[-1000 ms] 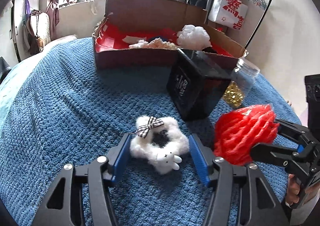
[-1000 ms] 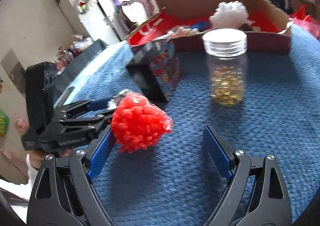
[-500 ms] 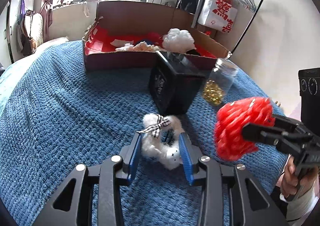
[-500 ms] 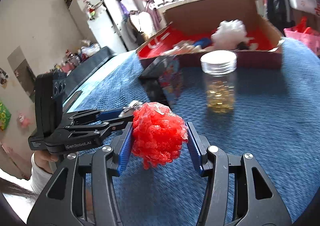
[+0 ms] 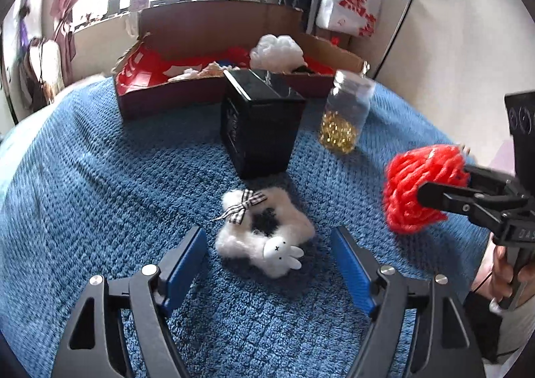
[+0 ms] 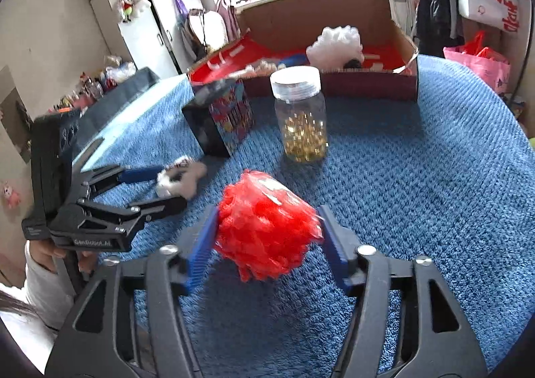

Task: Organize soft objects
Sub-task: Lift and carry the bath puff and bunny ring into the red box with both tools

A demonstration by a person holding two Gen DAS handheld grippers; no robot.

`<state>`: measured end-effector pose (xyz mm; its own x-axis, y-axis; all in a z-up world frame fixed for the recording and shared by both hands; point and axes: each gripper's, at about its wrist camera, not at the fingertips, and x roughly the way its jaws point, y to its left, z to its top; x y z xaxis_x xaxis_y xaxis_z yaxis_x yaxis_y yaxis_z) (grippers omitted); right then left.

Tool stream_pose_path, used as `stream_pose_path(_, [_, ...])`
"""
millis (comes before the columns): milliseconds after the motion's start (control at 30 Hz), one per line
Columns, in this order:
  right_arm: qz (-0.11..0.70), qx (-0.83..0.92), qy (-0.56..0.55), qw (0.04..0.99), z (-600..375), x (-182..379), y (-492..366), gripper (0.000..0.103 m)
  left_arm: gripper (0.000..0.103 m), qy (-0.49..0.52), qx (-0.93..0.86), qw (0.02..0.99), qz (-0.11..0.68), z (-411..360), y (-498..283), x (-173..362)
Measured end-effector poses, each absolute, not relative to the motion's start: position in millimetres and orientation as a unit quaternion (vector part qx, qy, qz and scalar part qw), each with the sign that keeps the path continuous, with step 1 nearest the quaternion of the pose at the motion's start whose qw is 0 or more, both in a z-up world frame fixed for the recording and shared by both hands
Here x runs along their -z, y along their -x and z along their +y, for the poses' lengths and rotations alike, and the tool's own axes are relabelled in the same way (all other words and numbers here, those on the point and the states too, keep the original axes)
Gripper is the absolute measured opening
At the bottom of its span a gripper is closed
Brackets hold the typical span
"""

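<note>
A white fluffy scrunchie with a checked bow and a small bunny [image 5: 264, 234] lies on the blue blanket [image 5: 100, 194]. My left gripper [image 5: 269, 264] is open around it, fingers apart on either side and not touching it. My right gripper [image 6: 267, 237] is shut on a red mesh puff [image 6: 265, 227] and holds it above the blanket. The puff also shows in the left wrist view [image 5: 421, 187]. The scrunchie shows in the right wrist view [image 6: 182, 179] between the left fingers.
An open cardboard box with red lining [image 5: 214, 43] stands at the back, with a white fluffy ball [image 5: 279, 52] and other soft items inside. A black box [image 5: 260, 123] and a jar of gold pieces [image 5: 346, 117] stand between the box and the grippers.
My left gripper, closed around the scrunchie half a second ago, has opened wide; the scrunchie lies spread on the blanket. My right gripper still holds the red puff, now lifted.
</note>
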<state>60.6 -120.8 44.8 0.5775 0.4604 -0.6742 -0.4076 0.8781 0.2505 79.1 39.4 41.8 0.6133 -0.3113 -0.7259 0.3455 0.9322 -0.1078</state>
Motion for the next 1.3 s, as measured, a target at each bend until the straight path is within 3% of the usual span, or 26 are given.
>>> stream_pose_path(67, [0.389,-0.242,-0.032,0.888,-122,-42,-61,0.073,0.079,-0.029,0.183,0.897,0.402,36,-82,-41])
stream_pose_path(133, [0.388,-0.243,-0.034,0.889,-124,-39,-63,0.073,0.076,-0.034,0.185,0.896,0.402,33,-85,-40])
stream_pose_path(167, [0.388,-0.245,-0.037,0.888,-125,-37,-63,0.073,0.072,-0.036,0.185,0.896,0.402,31,-87,-39])
stream_pose_path(200, [0.387,-0.249,-0.041,0.887,-126,-35,-63,0.073,0.059,-0.042,0.183,0.897,0.399,29,-89,-39])
stream_pose_path(233, [0.381,-0.253,-0.048,0.888,-128,-35,-62,0.069,0.059,-0.047,0.18,0.898,0.399,28,-89,-38])
stream_pose_path(267, [0.378,-0.261,-0.051,0.887,-128,-35,-62,0.051,0.059,-0.049,0.179,0.899,0.398,27,-90,-38])
stream_pose_path(767, [0.35,-0.254,-0.045,0.9,-136,-50,-56,0.05,0.059,-0.044,0.174,0.908,0.378,35,-77,-54])
stream_pose_path(1300, [0.35,-0.167,-0.026,0.921,-166,-70,-104,0.05,0.059,-0.035,0.127,0.912,0.39,71,-128,-68])
